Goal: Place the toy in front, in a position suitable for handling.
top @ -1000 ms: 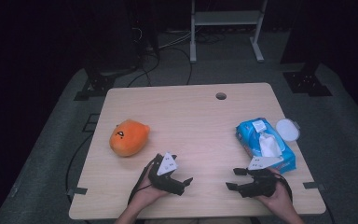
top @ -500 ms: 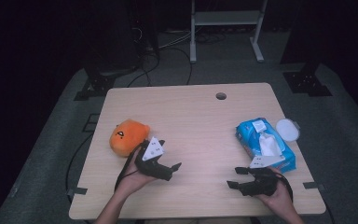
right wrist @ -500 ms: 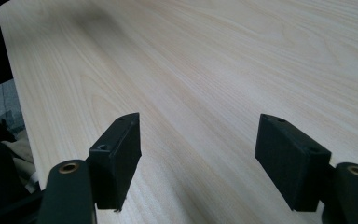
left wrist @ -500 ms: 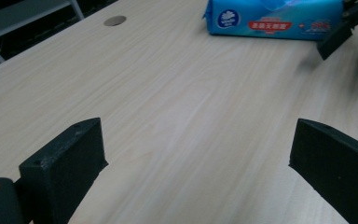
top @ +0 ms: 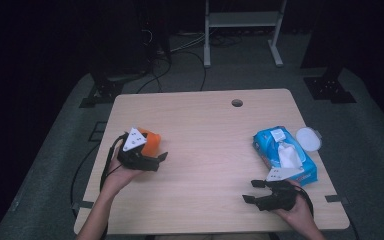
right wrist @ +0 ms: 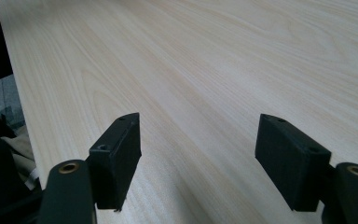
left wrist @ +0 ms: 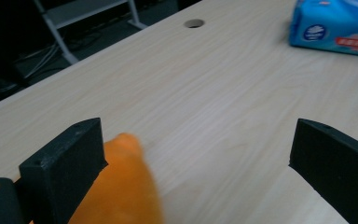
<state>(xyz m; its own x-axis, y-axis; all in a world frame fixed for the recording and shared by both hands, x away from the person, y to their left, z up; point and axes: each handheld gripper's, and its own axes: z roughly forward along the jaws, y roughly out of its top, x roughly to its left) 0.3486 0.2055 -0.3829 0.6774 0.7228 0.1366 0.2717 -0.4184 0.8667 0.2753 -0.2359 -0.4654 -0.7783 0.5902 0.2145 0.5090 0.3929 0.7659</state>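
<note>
One soft orange toy [top: 151, 142] — plush-looking, rounded, matte — lies at the left of the high view on the pale wood-grain table [top: 205, 130], and the left gripper [top: 158, 161] sits right against its near side, partly covering it. In the left gripper view the toy [left wrist: 121, 186] bulges up at the lower left, a blurred orange lump beside the left jaw; whether the jaw touches it cannot be told. The two black jaws there are blocky and flat-faced, standing wide apart with bare wood between them, so that gripper is open and grips nothing.

The right gripper [top: 253, 191] rests low at the lower right of the high view, held in a hand [top: 295, 207], with a grey three-cornered plate on top. In the right gripper view its two jaws [right wrist: 198, 144] are likewise spread wide over smooth, streaked laminate — nothing between them.

Just above that gripper in the high view lies one blue pack of wet wipes [top: 280, 152], a glossy soft-sided rectangle with its top flap lifted and a white sheet showing; the same pack [left wrist: 335, 25] fills the upper right corner of the left gripper view. One round white lid [top: 308, 139] lies at the pack's right edge. A single small round hole [top: 237, 103] pierces the table near its far edge.

Counted: two grippers, one toy, one pack, one lid, one hole
</note>
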